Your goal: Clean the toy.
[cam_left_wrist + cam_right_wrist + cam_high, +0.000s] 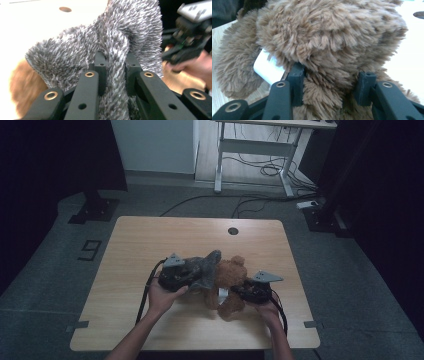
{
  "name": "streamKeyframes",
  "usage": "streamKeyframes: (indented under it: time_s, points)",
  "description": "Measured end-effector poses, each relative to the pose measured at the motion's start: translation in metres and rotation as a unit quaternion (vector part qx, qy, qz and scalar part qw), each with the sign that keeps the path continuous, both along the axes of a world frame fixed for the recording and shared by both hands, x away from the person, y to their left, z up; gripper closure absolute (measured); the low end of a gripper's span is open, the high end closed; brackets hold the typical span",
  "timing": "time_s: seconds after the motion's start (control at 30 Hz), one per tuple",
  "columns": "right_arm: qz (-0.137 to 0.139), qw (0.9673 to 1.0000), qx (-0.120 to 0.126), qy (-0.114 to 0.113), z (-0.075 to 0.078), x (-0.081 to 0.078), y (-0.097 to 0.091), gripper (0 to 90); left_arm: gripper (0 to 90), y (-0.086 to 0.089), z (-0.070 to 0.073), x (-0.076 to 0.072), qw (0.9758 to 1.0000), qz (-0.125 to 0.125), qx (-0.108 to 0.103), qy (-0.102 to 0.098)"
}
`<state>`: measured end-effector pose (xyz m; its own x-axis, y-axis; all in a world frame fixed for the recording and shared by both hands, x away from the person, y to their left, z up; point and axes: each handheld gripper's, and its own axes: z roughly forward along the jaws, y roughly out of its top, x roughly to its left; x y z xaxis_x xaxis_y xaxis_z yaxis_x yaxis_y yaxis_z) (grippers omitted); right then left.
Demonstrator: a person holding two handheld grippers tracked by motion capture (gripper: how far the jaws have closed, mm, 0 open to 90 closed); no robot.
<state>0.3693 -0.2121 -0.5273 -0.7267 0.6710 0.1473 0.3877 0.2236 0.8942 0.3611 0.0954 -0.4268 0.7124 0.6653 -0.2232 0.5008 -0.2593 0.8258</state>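
A brown teddy bear (231, 272) lies in the middle of the wooden table (150, 235). A grey fuzzy garment (207, 265) is draped against its left side. My left gripper (199, 279) comes in from the left and is shut on a fold of the grey fuzzy garment (112, 32), which is pinched between the jaws of the left gripper (115, 65). My right gripper (236, 292) reaches in from the right. Its jaws squeeze the bear's brown plush (324, 37) on both sides of the right gripper (332, 85). A white tag (268, 66) sticks out beside the left jaw.
A round cable hole (233, 231) sits near the table's far edge. Beyond the table stand a white desk frame (260, 145) and loose cables (270, 170) on the floor. Dark stands flank the table at both back corners.
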Motion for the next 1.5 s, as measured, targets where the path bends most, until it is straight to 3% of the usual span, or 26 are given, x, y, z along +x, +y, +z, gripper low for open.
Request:
streamKeyframes:
  time_s: [0.17, 0.23, 0.3, 0.37, 0.47, 0.63, 1.0, 1.13, 1.27, 1.33, 1.43, 1.5]
  points:
    - [0.007, 0.9999, -0.006, -0.014, 0.0, -0.002, 0.001, 54.1, 76.6, -0.043, 0.005, 0.013, 0.9997, -0.021, 0.014, 0.009]
    - [0.012, 0.9996, -0.01, -0.023, 0.0, -0.004, 0.002, 55.0, 76.6, -0.062, -0.003, 0.016, 0.9989, -0.027, 0.032, 0.019]
    - [0.012, 0.9994, -0.017, -0.028, 0.001, -0.005, 0.002, 56.4, 76.6, -0.075, -0.017, 0.016, 0.9982, -0.026, 0.051, 0.017]
    - [0.009, 0.9991, -0.036, -0.018, -0.002, -0.004, 0.002, 57.7, 76.7, -0.077, -0.026, 0.015, 0.9986, -0.025, 0.043, 0.018]
    - [0.016, 0.9995, -0.026, -0.008, -0.007, -0.002, -0.002, 59.7, 77.0, -0.07, -0.029, 0.011, 0.9987, -0.026, 0.042, 0.015]
    - [0.017, 0.9996, -0.022, -0.003, -0.007, -0.002, -0.002, 60.3, 77.1, -0.044, -0.028, 0.01, 0.9978, 0.003, 0.067, 0.001]
    - [0.026, 0.9995, 0.006, 0.016, -0.008, 0.0, -0.007, 60.5, 77.5, 0.034, -0.029, 0.01, 0.9972, 0.067, 0.033, 0.003]
    - [0.026, 0.9994, 0.01, 0.019, -0.009, 0.0, -0.008, 60.5, 77.4, 0.058, -0.035, 0.008, 0.9956, 0.09, 0.025, 0.008]
    - [0.024, 0.9994, 0.013, 0.022, -0.01, 0.001, -0.008, 60.7, 77.5, 0.08, -0.05, 0.009, 0.9931, 0.112, 0.022, 0.029]
    - [0.023, 0.9993, 0.015, 0.024, -0.011, 0.001, -0.008, 60.8, 77.5, 0.089, -0.058, 0.009, 0.9926, 0.11, -0.013, 0.048]
    - [0.022, 0.9993, 0.014, 0.025, -0.011, 0.001, -0.008, 60.8, 77.6, 0.091, -0.059, 0.009, 0.9922, 0.113, -0.017, 0.051]
    - [0.02, 0.9995, 0.01, 0.024, -0.01, 0.001, -0.008, 60.9, 77.7, 0.086, -0.051, 0.006, 0.9937, 0.105, -0.015, 0.038]
